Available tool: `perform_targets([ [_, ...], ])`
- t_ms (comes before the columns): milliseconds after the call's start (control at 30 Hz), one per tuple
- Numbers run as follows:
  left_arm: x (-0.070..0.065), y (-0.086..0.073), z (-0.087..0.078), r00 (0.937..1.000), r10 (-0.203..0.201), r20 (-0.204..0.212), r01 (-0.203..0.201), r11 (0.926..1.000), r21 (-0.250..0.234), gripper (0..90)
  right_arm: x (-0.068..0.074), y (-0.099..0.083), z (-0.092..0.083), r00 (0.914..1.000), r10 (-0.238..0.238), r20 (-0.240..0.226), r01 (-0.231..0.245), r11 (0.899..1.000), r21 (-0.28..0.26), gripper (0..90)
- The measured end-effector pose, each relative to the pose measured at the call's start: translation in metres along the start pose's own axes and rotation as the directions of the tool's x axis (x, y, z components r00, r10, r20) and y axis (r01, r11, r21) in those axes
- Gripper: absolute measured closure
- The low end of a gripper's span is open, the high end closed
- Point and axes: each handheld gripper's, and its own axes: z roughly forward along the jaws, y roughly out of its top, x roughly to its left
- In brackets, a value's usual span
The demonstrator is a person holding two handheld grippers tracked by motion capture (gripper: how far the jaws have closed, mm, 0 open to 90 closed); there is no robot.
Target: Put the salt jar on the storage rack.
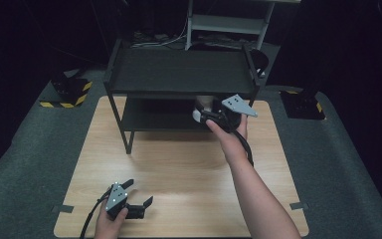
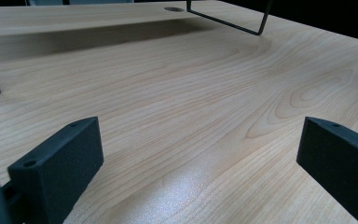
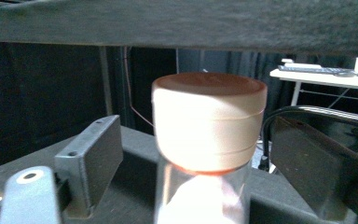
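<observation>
We see the right gripper (image 1: pixel 202 115) just right of centre in the high view, reaching under the top shelf of a black rack (image 1: pixel 179 74) toward its lower shelf. In the right gripper view its jaws stand apart on either side of a jar (image 3: pixel 209 126) with a wide cream lid and a clear body; there is a visible gap between each pad and the lid, so nothing is clamped. The jar stands upright in the middle of that frame, on the dark lower shelf (image 3: pixel 140 140).

The left gripper (image 1: pixel 138 195) rests at the lower left of the high view, low over the wooden table (image 1: pixel 189 169). Its jaws are spread wide with only bare wood between them.
</observation>
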Motion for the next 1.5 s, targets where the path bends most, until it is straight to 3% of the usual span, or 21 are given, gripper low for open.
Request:
perform_targets([
  [167, 0.0, 0.001, 0.0, 1.0, 0.005, -0.002, -0.005, 1.0, 0.003, 0.6, 0.008, -0.006, -0.016, 0.9997, -0.006, -0.024, 0.006, 1.0, -0.001, 1.4],
  [367, -0.001, 0.0, 0.0, 1.0, 0.006, -0.004, -0.006, 1.0, 0.001, 0.6, 0.011, -0.016, -0.036, 0.9963, -0.053, -0.068, 0.053, 0.999, -0.007, 0.4],
  [700, -0.001, 0.0, 0.0, 0.9999, 0.009, -0.005, -0.009, 1.0, 0.002, 0.6, 0.01, -0.036, -0.069, 0.9945, -0.072, -0.076, 0.073, 0.997, 0.008, 0.3],
  [1267, -0.004, 0.0, 0.0, 0.9997, 0.015, -0.017, -0.015, 0.9999, 0.001, 0.6, -0.002, -0.094, -0.133, 0.9962, -0.039, -0.078, 0.044, 0.997, 0.058, 0.3],
  [1500, -0.005, 0.001, 0.0, 0.9997, 0.016, -0.019, -0.016, 0.9999, 0.004, 0.5, -0.007, -0.119, -0.153, 0.999, 0.004, -0.044, 0.0, 0.995, 0.096, 0.4],
])
